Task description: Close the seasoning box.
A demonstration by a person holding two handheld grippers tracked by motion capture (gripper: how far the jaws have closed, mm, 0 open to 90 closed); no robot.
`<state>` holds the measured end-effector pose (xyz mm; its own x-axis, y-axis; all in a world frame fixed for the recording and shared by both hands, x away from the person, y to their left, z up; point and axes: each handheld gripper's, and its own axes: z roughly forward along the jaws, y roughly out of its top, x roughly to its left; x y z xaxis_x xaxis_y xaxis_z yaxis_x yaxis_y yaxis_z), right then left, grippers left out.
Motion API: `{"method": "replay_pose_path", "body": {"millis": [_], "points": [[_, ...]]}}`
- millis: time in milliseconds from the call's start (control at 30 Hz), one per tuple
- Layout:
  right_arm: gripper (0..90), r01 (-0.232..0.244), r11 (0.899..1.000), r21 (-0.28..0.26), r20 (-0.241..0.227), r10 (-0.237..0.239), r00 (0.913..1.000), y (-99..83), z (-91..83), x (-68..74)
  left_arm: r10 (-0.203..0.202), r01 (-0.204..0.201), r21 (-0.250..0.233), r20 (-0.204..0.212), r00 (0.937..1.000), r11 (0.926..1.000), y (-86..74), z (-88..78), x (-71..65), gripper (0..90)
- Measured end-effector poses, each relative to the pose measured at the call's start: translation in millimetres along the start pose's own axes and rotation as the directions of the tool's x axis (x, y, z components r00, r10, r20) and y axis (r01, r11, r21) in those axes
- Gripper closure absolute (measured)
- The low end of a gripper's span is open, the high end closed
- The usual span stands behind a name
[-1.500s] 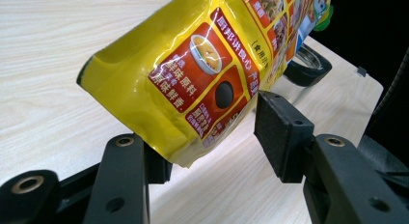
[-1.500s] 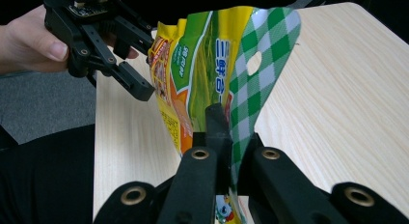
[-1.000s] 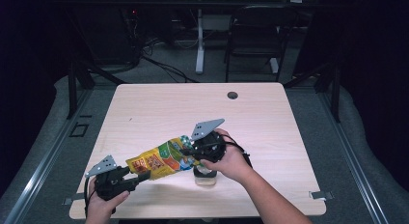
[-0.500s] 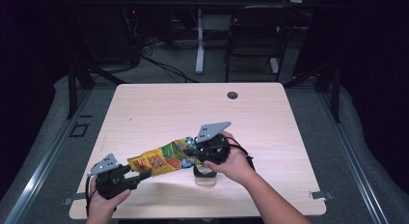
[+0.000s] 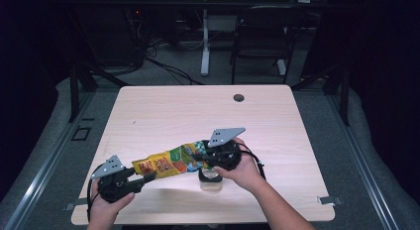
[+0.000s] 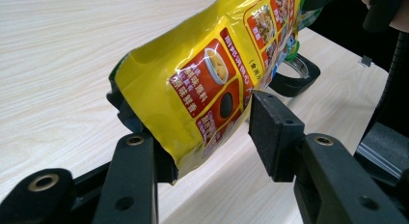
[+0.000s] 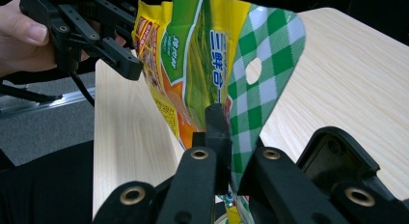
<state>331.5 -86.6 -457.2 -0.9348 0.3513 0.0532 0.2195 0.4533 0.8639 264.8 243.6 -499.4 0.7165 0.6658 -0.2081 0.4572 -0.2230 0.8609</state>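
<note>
A yellow snack bag [image 5: 168, 163] hangs stretched between both grippers above the table's front. My right gripper [image 5: 200, 158] is shut on its green checked top end [image 7: 246, 103], with the jaws pinched together [image 7: 226, 137]. My left gripper [image 5: 146, 179] holds its jaws on either side of the bag's yellow bottom end [image 6: 207, 74]. One pad sits behind the bag and the other pad [image 6: 270, 132] stands just off its printed face. These jaws have just been closing, with the bag between them. The left gripper [image 7: 111, 50] also shows beyond the bag in the right gripper view.
A clear jar with a black rim [image 5: 210, 179] stands on the wooden table [image 5: 173, 111] under the right hand, its mouth [image 6: 294, 72] open. A round cable hole [image 5: 238, 97] lies near the far edge. A chair [image 5: 257, 36] and cables sit behind the table.
The right hand has drifted slightly rightward with the bag's top end. The left hand stays where it was, its jaws around the bag's bottom end.
</note>
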Motion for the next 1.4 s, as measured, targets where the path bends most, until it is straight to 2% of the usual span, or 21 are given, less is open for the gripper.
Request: {"method": "replay_pose_path", "body": {"millis": [367, 600, 700, 933, 1400], "points": [[89.0, -0.004, 1.0, -0.018, 0.0, 0.004, 1.0, -5.3, -2.2, 0.5, 0.029, -0.029, 0.016, -0.018, 0.9994, 0.9995, 7.5, -2.3, -5.5, 57.4], [87.8, -0.034, 0.999, -0.038, -0.008, 0.033, 0.9994, -11.6, -3.9, -0.4, 0.055, -0.054, 0.032, -0.025, 0.9982, 0.998, 13.7, -5.3, -8.3, 57.6], [87.6, -0.051, 0.998, -0.042, -0.012, 0.05, 0.9987, -14.0, -3.4, -0.8, 0.054, -0.052, 0.034, -0.037, 0.9979, 0.9981, 15.9, -6.0, -10.3, 57.6], [87.4, -0.066, 0.996, -0.052, -0.028, 0.065, 0.9975, -19.3, -3.4, -2.1, 0.068, -0.067, 0.039, -0.033, 0.9971, 0.997, 20.0, -7.2, -11.5, 57.5], [87.9, -0.088, 0.993, -0.073, -0.03, 0.086, 0.9958, -25.2, -5.1, -4.3, 0.095, -0.093, 0.055, -0.036, 0.9948, 0.9941, 33.0, -8.5, -14.0, 57.4]]}}
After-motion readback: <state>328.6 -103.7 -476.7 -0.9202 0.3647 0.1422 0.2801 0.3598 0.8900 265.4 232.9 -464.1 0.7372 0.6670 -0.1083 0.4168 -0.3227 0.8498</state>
